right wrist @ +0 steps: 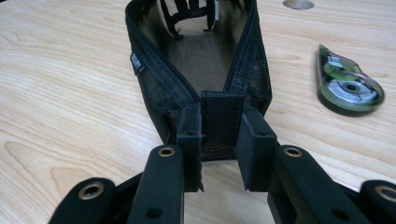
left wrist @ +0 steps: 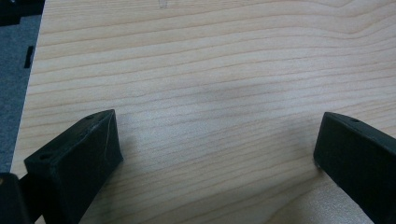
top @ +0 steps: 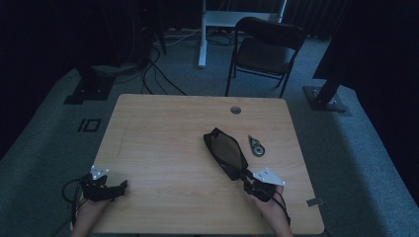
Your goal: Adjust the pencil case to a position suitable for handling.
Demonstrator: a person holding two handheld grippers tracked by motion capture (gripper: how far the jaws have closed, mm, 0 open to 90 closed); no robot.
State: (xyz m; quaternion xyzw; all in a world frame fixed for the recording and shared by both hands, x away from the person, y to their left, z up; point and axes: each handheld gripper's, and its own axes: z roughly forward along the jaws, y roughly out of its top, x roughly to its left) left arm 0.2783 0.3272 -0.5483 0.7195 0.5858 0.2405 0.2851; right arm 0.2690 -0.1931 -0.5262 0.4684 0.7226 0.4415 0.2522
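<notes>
1. The pouch (right wrist: 205, 60), a black mesh case with its zip open, lies on the desk (top: 163, 143) right of the middle, running from far-left to near-right. Its near end tab sits between the jaws of the right gripper (right wrist: 219, 140).
2. The right gripper is clamped tight on that tab and nothing else; the pouch body hangs free beyond it, mouth gaping upward.
3. A green tape roller (right wrist: 348, 84) lies just right of the pouch, apart from it. A round cable hole (top: 235, 109) sits at the far edge of the desk.
4. The left gripper (left wrist: 215, 154) rests near the left corner of the desk, well apart from the pouch, jaws spread wide and holding nothing.
5. Risks, as I judge them:
   - The grip is on a narrow fabric tab, so a sharp pull could slip it out.
   - Dragging the pouch sideways could sweep it into the tape roller and knock that toward the right edge.
   - With one end held, the limp mesh may fold or twist and close the mouth, since the left gripper is too far off to steady it.
</notes>
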